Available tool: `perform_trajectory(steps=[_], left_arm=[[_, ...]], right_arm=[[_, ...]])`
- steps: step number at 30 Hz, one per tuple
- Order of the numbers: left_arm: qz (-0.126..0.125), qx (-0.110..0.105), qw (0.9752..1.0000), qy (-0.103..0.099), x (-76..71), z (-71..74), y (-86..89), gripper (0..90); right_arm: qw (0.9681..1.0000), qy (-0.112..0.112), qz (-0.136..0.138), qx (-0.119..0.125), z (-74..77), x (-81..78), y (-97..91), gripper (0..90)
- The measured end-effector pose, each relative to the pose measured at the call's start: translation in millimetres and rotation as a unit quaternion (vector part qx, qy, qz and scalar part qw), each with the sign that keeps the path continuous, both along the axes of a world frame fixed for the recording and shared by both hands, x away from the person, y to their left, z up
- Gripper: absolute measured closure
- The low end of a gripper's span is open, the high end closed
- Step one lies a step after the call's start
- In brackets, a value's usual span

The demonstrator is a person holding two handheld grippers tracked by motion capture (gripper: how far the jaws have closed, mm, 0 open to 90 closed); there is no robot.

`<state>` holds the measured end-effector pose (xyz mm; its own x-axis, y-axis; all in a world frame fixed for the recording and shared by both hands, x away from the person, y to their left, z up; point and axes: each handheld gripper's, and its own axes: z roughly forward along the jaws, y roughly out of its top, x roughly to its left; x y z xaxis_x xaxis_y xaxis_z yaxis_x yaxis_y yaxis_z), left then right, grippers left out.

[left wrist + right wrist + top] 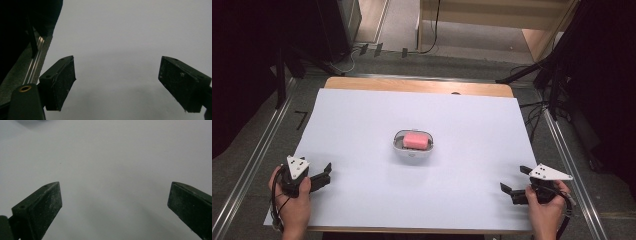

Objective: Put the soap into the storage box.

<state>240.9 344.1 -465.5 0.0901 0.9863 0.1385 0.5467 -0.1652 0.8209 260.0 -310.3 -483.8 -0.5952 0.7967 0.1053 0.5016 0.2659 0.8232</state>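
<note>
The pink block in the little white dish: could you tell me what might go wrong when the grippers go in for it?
1. The pink block sits inside the small white dish; a jaw could catch the rim and tip or slide the dish on the smooth white sheet.
2. The left gripper and right gripper are both open and apart from the dish on opposite sides; reaching in together, they might collide over it.

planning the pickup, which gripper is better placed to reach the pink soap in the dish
Left, narrowly. The left gripper sits a bit closer to the dish holding the pink soap than the right gripper does. Both have jaws open and nothing lies in the way on the white sheet.
</note>
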Motion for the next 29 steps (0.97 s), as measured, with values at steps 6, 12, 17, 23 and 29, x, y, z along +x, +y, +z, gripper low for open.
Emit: perform_trajectory(steps=[6, 12, 17, 23, 29], left_arm=[[0.000, -0.003, 1.0000, 0.000, 0.0, 0.2, 0.9, 14.9], [0.000, -0.009, 1.0000, -0.001, 0.2, 0.0, 1.5, 14.9], [0.002, -0.004, 1.0000, 0.008, 2.4, -0.4, 0.9, 14.8], [-0.001, 0.000, 1.0000, 0.004, 0.9, -0.2, 0.1, 14.9], [0.001, 0.001, 1.0000, 0.003, 0.9, -0.4, -0.5, 14.9]], right_arm=[[0.9991, -0.033, -0.021, 0.014, -3.0, -7.1, -3.3, 0.0], [0.9969, -0.058, -0.028, 0.046, -3.1, -11.8, -10.3, 2.2], [0.9966, -0.062, -0.031, 0.044, -3.2, -13.2, -9.8, 4.2], [0.9970, -0.054, -0.034, 0.044, -3.5, -11.1, -10.0, 4.4], [0.9971, -0.049, -0.037, 0.044, -3.7, -10.0, -9.8, 4.4]])
